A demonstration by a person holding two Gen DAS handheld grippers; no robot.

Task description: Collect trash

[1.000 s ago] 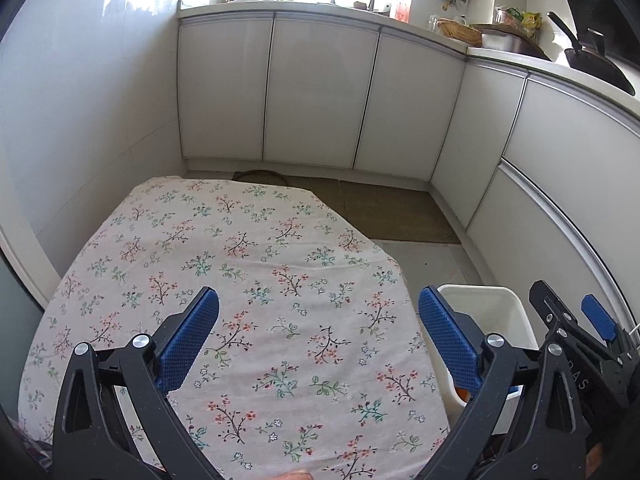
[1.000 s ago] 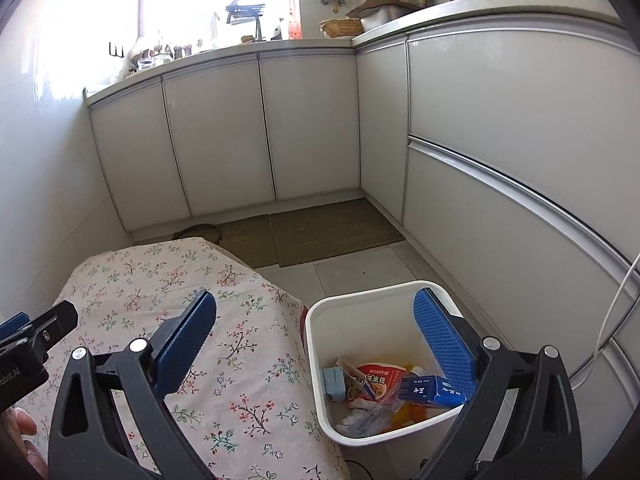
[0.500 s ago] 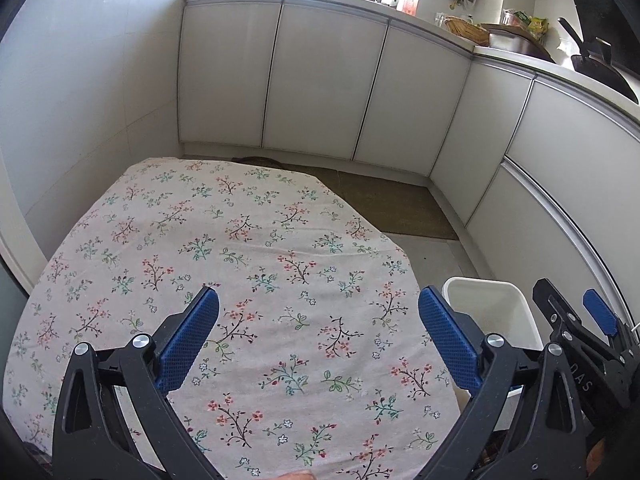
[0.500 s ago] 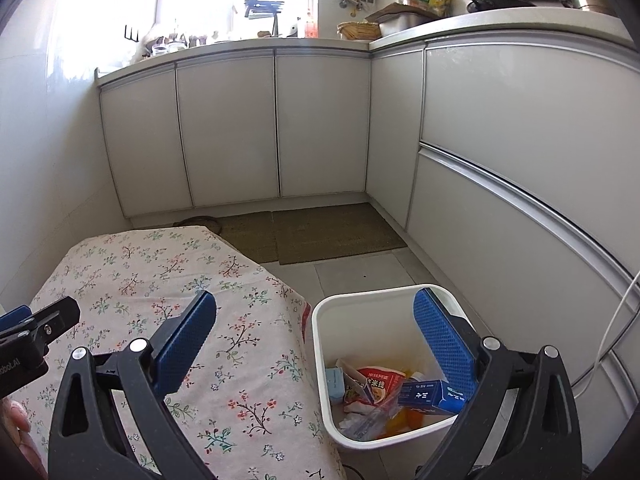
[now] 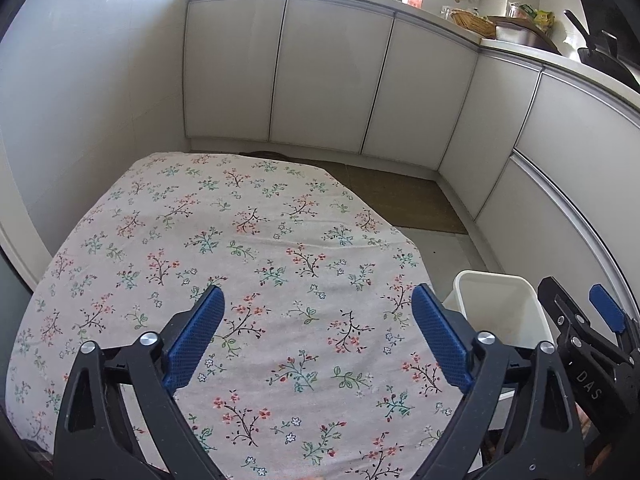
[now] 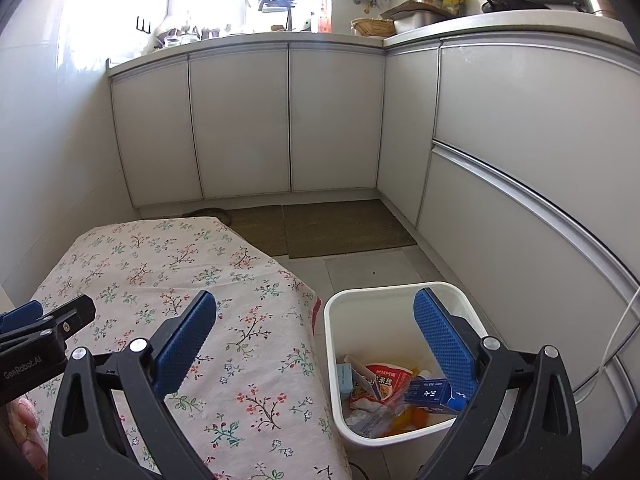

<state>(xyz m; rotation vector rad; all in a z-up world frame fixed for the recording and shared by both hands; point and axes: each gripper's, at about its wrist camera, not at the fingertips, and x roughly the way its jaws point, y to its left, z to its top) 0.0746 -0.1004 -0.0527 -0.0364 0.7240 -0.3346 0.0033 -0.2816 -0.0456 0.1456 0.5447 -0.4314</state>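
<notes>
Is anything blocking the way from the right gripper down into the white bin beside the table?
Nothing visible does. The white bin stands open-topped on the floor beside the floral tablecloth, no lid on it. The right gripper, open and empty, points over its rim; packets already lie inside.

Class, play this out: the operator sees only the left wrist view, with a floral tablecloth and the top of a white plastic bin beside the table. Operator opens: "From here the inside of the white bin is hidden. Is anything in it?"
Observer: Yes. The white plastic bin holds trash: a red printed food wrapper and a dark blue carton.

Operator: Is my right gripper carrying anything?

Observer: No. The right gripper is open and empty, its right finger over the bin.

Operator: Any trash left on the floral tablecloth?

Observer: None shows on the floral tablecloth in the right wrist view. The left gripper is closing with nothing between its jaws.
</notes>
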